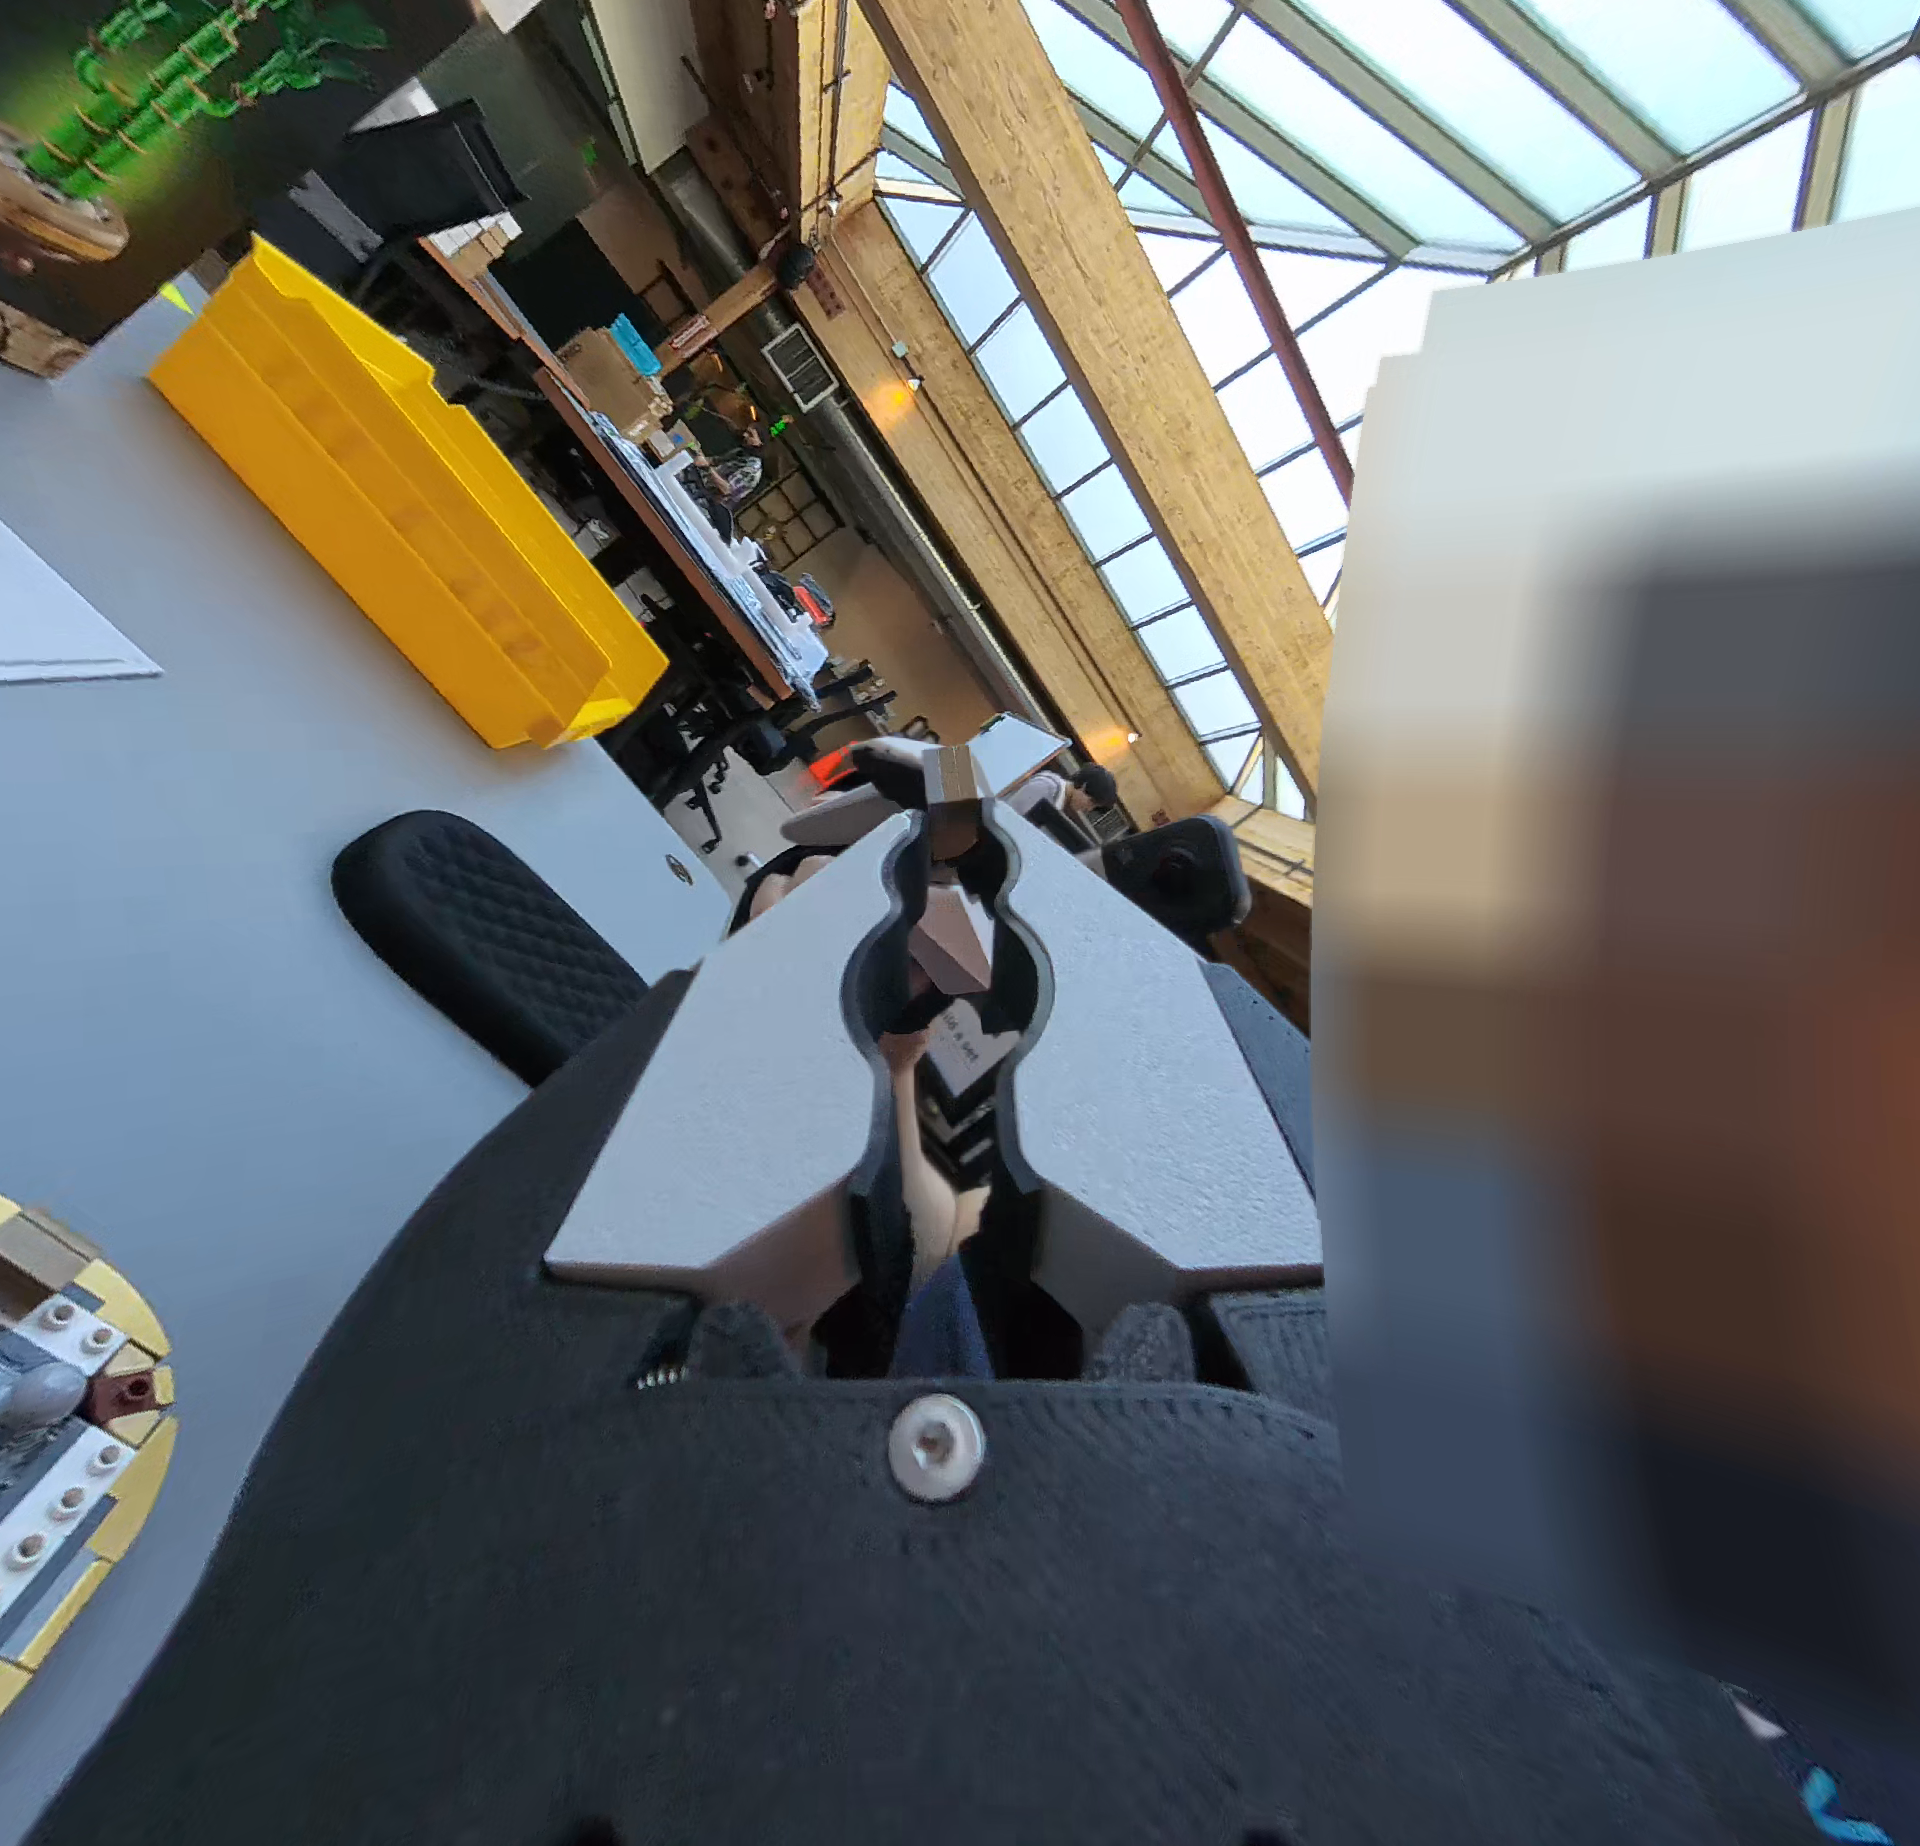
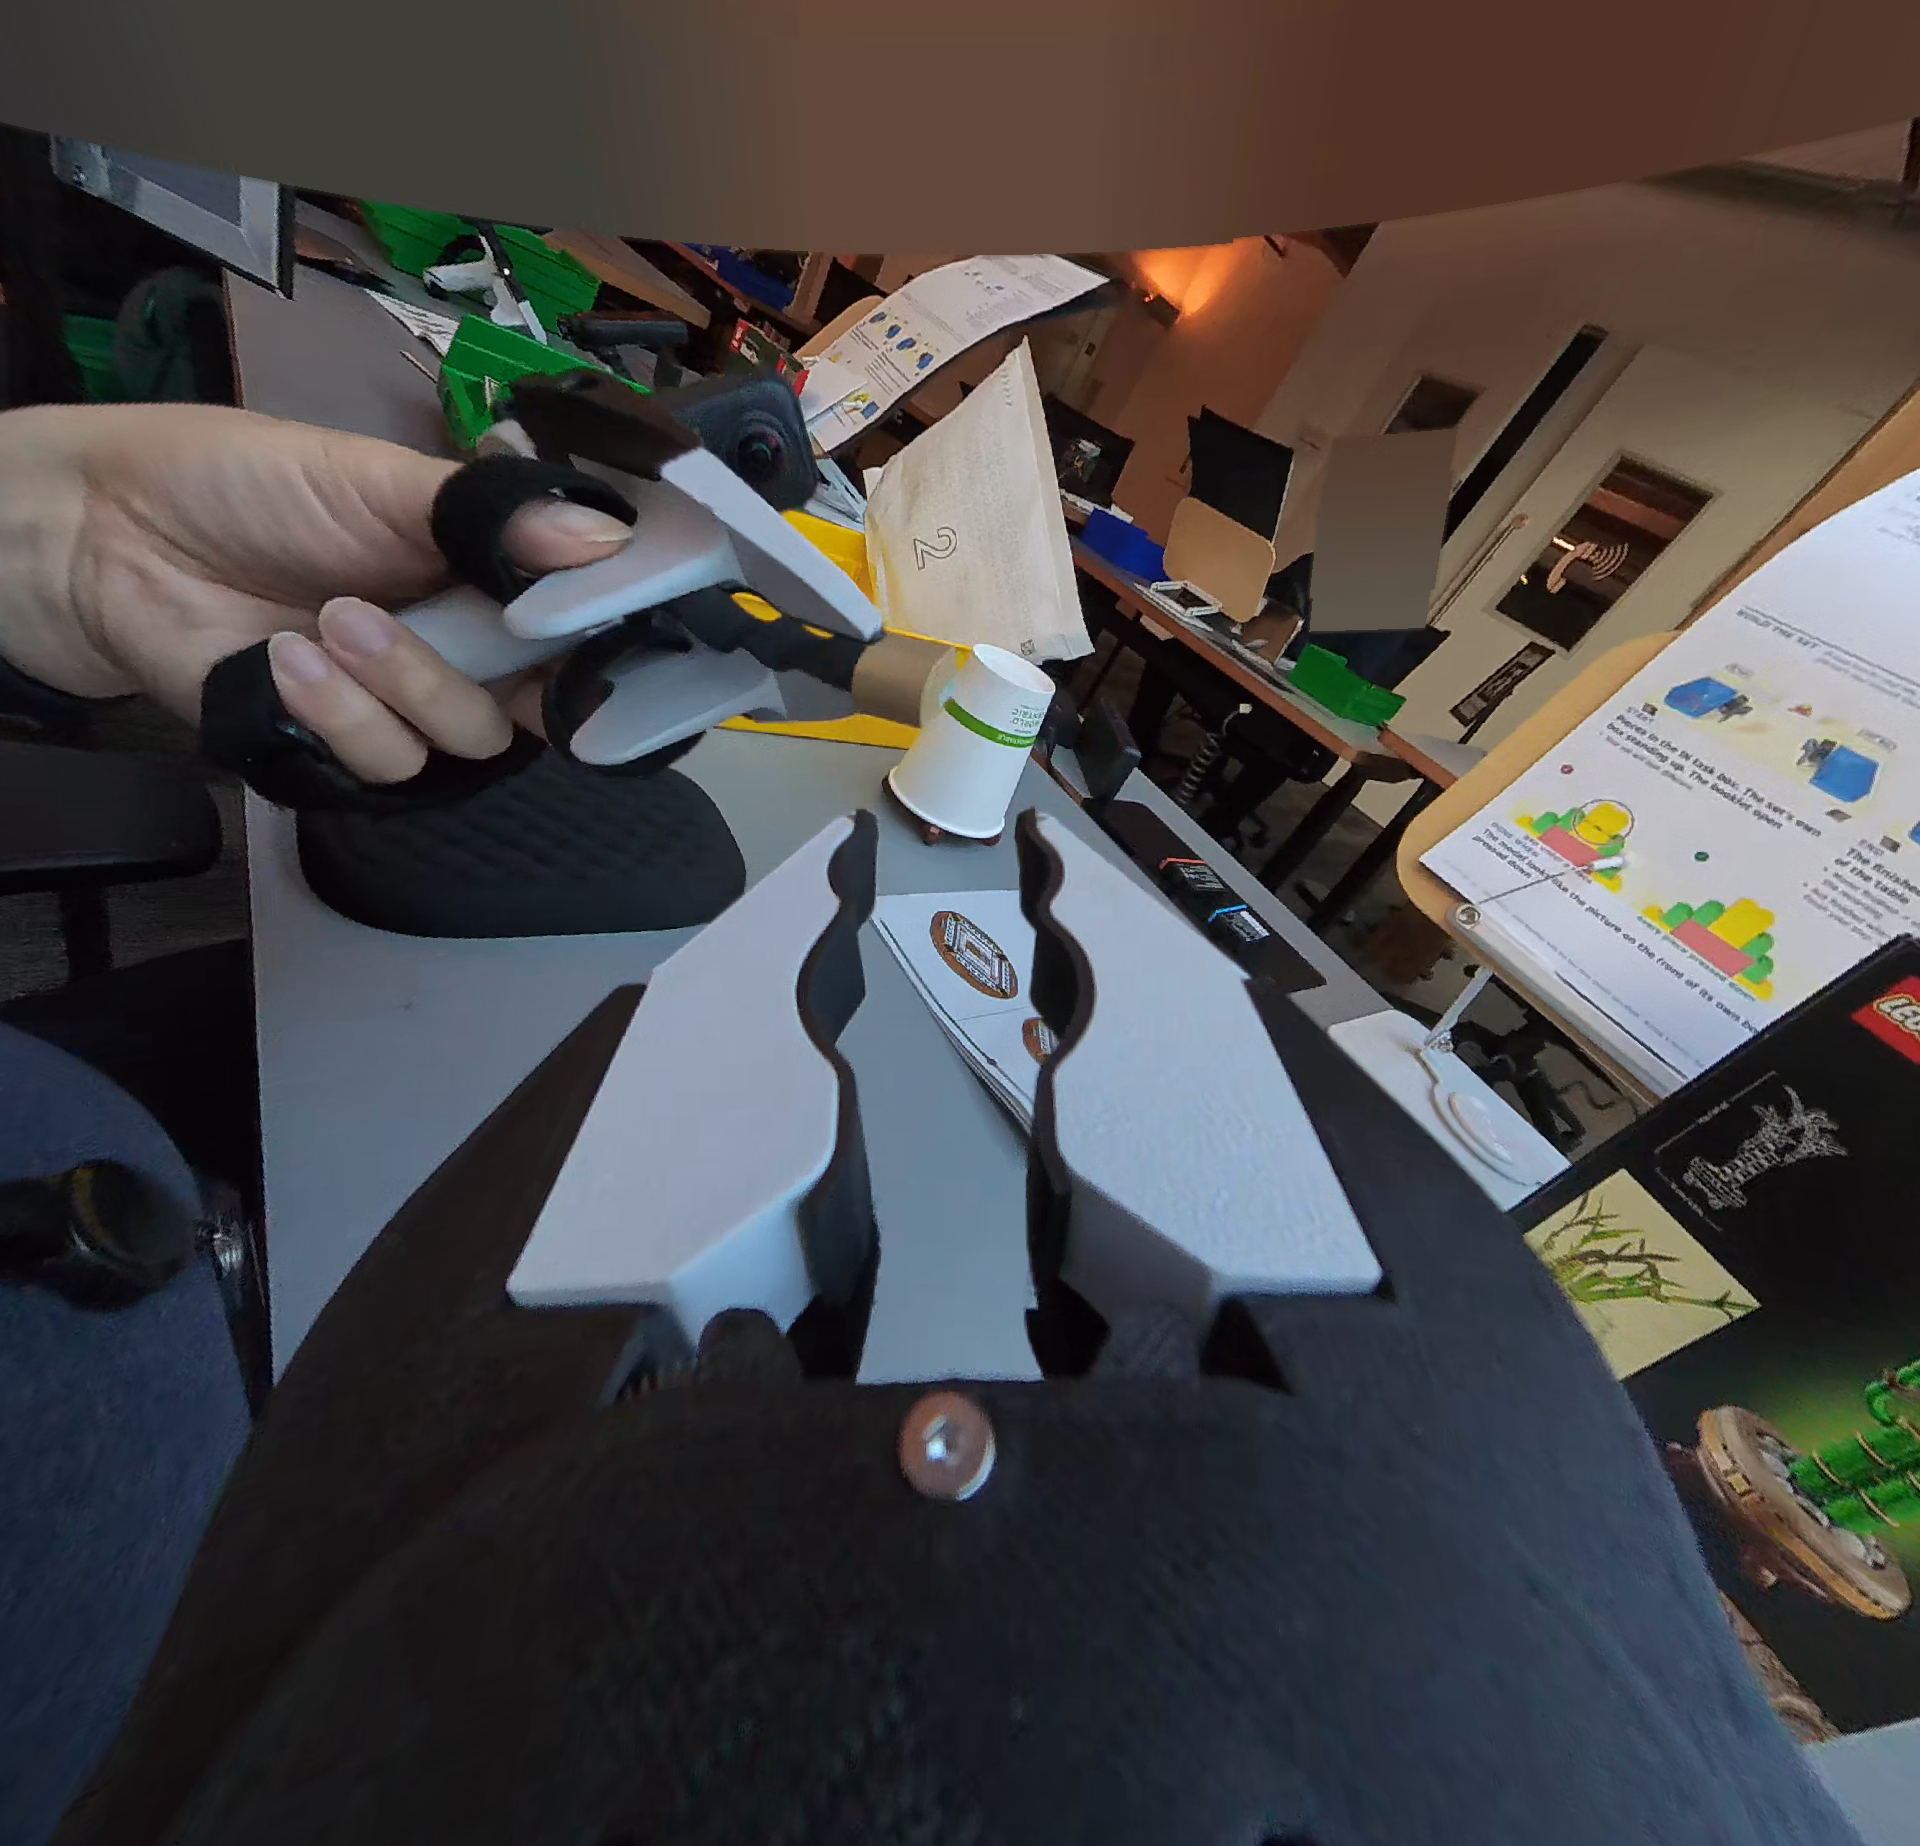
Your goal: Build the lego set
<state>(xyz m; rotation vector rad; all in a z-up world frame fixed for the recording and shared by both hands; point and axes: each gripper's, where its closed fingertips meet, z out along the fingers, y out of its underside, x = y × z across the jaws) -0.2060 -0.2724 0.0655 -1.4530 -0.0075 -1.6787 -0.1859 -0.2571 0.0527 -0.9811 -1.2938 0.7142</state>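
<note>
A small tan piece (image 1: 954, 780) is clamped in the left hand-held gripper (image 1: 951, 809); the right hand-held gripper (image 2: 945, 851) is held apart, empty, above the bench (image 2: 416, 1017).

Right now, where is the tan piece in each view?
Left wrist view: tan piece, centre, pinched at the left gripper tips.
Right wrist view: tan piece, above centre, in the left gripper, by the cup.
Shared landmark: black pad.
</note>
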